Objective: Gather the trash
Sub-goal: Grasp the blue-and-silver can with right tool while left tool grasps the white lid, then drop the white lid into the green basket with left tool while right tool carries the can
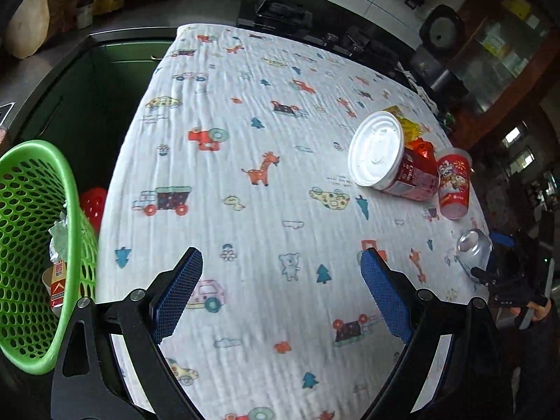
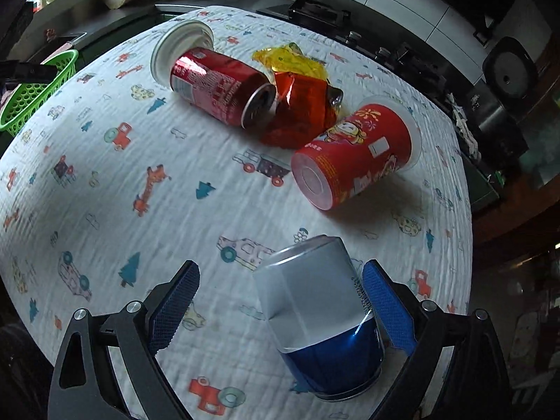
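Observation:
A silver and blue can (image 2: 322, 311) lies on the patterned tablecloth (image 2: 105, 210) between my right gripper's (image 2: 281, 280) open fingers, close to the right pad (image 2: 385, 304). A red can (image 2: 220, 87), a white lidded cup (image 2: 182, 49), red (image 2: 301, 108) and yellow (image 2: 290, 59) wrappers and a red paper cup (image 2: 353, 161) lie beyond it. My left gripper (image 1: 281, 266) is open and empty over the cloth (image 1: 245, 122). The left wrist view shows the white-lidded cup (image 1: 378, 150), red paper cup (image 1: 453, 182), silver can (image 1: 472, 245) and right gripper (image 1: 507, 280) at right.
A green perforated basket (image 1: 38, 245) holding crumpled paper and a carton hangs off the table's left edge; it shows far left in the right wrist view (image 2: 35, 87). A red object (image 1: 92, 203) sits below the table edge. A counter with a stove (image 2: 315, 10) runs behind.

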Demonstrator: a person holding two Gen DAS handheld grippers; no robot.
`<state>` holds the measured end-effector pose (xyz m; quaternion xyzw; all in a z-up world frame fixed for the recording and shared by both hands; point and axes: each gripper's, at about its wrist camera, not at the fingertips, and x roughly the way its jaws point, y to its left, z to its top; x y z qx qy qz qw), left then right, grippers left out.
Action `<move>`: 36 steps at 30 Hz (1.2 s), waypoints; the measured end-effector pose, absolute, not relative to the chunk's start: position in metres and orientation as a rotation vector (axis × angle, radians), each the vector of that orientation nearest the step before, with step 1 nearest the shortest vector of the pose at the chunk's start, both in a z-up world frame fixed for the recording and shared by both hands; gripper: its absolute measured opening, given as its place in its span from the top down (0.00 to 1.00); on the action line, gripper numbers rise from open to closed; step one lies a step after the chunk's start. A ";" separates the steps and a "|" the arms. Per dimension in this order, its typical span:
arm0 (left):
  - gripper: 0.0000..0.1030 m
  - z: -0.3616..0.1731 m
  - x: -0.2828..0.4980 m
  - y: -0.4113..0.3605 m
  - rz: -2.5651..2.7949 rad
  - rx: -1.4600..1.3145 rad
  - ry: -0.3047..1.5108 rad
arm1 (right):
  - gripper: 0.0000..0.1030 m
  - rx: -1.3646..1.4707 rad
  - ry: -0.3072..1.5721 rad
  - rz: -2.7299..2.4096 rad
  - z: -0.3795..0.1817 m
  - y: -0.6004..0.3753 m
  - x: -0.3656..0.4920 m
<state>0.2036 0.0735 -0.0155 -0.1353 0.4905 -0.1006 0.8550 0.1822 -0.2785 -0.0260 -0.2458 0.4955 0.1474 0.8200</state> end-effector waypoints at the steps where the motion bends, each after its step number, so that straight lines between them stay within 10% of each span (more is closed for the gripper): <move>1: 0.12 -0.015 0.207 0.065 -0.224 -0.275 1.032 | 0.12 -0.531 1.061 0.312 -0.029 -0.281 0.183; 18: 0.14 -0.003 0.298 -0.035 -0.363 -0.224 1.026 | 0.26 -0.533 1.124 0.344 -0.054 -0.305 0.195; 36: 0.83 -0.020 0.333 -0.036 -0.450 -0.321 1.045 | 0.28 -0.504 1.110 0.359 -0.044 -0.301 0.195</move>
